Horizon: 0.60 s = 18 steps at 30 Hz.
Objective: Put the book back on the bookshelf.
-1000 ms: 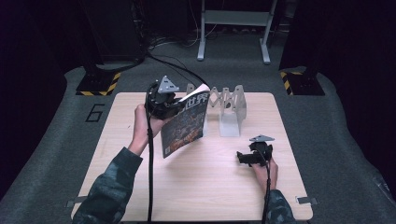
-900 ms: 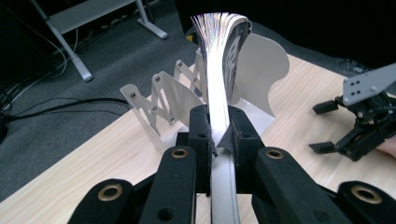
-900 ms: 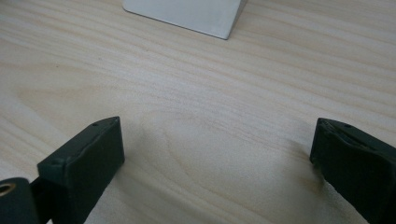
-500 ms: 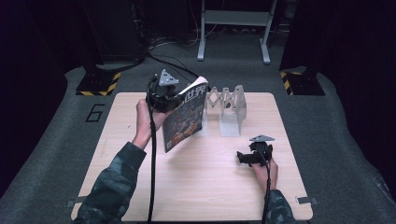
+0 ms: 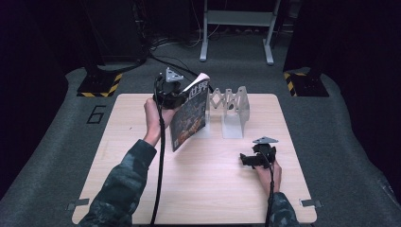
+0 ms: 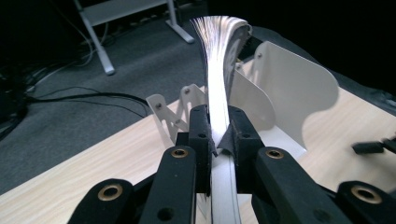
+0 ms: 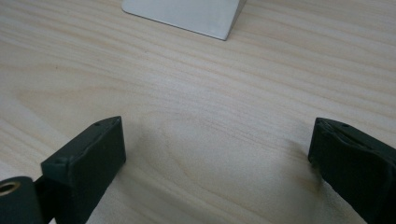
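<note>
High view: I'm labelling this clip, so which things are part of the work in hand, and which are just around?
In the job:
- magazine, clamped upright in the left gripper
- white expanding rack right beside it on the table

Just around:
- right gripper, open, resting on the table
- floor cables
- grey metal stand

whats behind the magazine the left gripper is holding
Behind the magazine stands the white expanding file rack on the table. The rack's right dividers show; its left end is covered by the magazine, so whether anything sits there cannot be seen.

Pale wooden table [image 5: 142,189], grey carpet [image 5: 56,142], metal stand legs [image 5: 236,28], floor cables [image 5: 175,56]
</note>
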Tool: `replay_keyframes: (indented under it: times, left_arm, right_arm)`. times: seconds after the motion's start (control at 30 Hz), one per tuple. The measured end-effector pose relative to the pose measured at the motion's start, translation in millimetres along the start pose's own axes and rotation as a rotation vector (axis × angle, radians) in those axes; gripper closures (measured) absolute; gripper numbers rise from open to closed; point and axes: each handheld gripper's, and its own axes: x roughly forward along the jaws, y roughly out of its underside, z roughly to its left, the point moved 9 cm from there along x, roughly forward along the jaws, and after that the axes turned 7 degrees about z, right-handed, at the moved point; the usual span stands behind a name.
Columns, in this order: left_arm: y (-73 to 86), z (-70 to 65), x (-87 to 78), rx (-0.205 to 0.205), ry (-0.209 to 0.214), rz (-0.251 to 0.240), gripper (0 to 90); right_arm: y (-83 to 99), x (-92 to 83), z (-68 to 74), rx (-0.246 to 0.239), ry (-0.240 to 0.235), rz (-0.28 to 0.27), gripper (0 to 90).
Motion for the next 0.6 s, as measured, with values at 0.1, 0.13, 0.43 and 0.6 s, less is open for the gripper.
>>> replay_keyframes:
  times: [0.1,0.13,0.43,0.6]
  left_arm:
    - [-1.7,-0.6,4.0,-0.005,-0.024,-0.015,82.4]
    - [-2.4,-0.6,5.2,-0.006,-0.028,-0.018,82.4]
    - [-5.7,2.1,22.1,-0.05,-0.063,-0.043,82.4]
    - [-5.7,4.6,28.1,-0.082,-0.079,-0.058,82.4]
  right_arm:
    - [0.2,-0.3,-0.3,-0.005,-0.002,0.003,3.8]
    - [0.2,-0.3,-0.3,-0.005,-0.002,0.003,3.8]
    - [-0.1,-0.1,-0.8,-0.01,-0.002,0.001,3.9]
    - [-0.2,-0.1,-0.8,-0.011,-0.002,0.0,4.0]
